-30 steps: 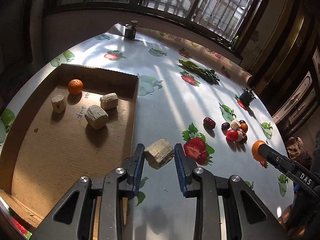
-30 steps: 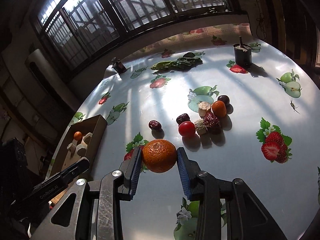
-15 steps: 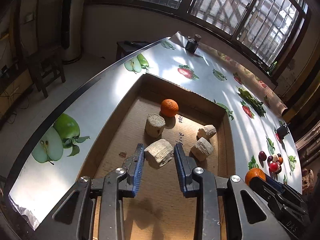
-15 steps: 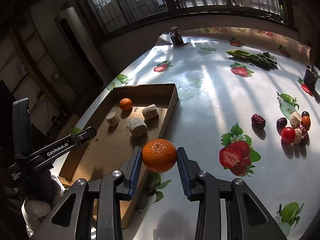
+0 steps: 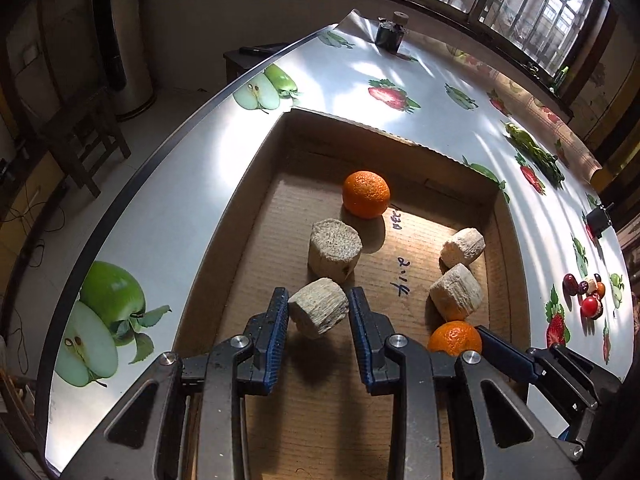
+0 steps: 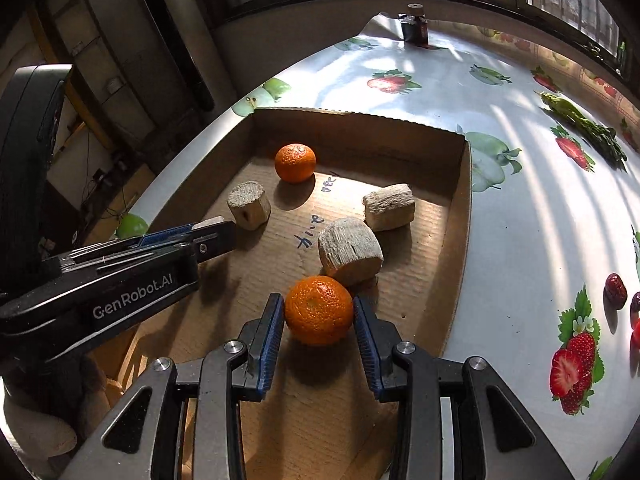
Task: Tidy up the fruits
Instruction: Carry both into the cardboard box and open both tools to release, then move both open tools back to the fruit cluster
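My left gripper [image 5: 318, 306] is shut on a beige fibrous chunk [image 5: 318, 314], held just above the floor of the cardboard box [image 5: 256, 184]. My right gripper [image 6: 319, 312] is shut on an orange [image 6: 319, 309], also over the box [image 6: 464, 208], close to its right wall. In the left wrist view that held orange [image 5: 454, 338] shows at the lower right. Lying in the box are another orange [image 5: 366, 194] [image 6: 295, 162] and three beige chunks [image 5: 335, 248] [image 5: 463, 248] [image 5: 455, 292]. The left gripper's fingers [image 6: 208, 236] reach in from the left of the right wrist view.
The box sits near the left edge of a table covered in a fruit-print cloth [image 5: 420, 76]. A cluster of small fruits [image 5: 588, 294] lies far right, with a date [image 6: 616, 290] beside it. Green vegetables [image 6: 580, 128] and a dark pot [image 5: 390, 32] stand at the back.
Both grippers have carried their loads leftward from over the tablecloth to above the box floor and come lower. The grips are unchanged.
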The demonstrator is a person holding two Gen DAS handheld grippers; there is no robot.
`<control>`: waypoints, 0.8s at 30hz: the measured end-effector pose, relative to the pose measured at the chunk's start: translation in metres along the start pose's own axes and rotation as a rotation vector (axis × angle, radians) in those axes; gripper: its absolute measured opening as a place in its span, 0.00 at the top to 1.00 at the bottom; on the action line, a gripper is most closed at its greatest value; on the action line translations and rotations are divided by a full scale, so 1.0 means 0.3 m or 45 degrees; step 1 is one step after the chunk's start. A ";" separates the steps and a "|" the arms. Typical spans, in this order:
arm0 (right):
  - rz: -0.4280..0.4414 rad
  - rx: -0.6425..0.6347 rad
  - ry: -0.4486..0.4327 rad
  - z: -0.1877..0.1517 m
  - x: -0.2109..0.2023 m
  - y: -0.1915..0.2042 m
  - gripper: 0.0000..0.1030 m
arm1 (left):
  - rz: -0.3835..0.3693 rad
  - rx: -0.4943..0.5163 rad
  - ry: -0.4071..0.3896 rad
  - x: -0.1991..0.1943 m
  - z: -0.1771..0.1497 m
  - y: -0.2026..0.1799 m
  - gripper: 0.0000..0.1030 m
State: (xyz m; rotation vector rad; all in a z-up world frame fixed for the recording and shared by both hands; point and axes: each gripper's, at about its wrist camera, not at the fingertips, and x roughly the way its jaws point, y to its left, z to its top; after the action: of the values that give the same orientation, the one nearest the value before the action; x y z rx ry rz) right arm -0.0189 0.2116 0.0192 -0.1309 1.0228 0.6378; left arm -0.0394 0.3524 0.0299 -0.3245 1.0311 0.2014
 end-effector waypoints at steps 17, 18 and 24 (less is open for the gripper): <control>-0.001 0.000 -0.131 -0.033 -0.135 0.005 0.59 | -0.086 -0.150 -0.150 -0.180 -0.039 0.063 0.44; 0.000 0.022 -0.145 -0.043 -0.159 -0.007 0.59 | -0.090 -0.160 -0.171 -0.201 -0.047 0.063 0.43; 0.037 0.189 -0.244 -0.126 -0.297 -0.104 0.58 | -0.086 -0.187 -0.258 -0.290 -0.118 0.035 0.37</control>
State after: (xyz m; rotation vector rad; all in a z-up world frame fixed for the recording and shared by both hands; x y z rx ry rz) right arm -0.0622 0.1328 0.0669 0.0743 0.8844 0.5867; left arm -0.1149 0.3485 0.0866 -0.4619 0.8058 0.2450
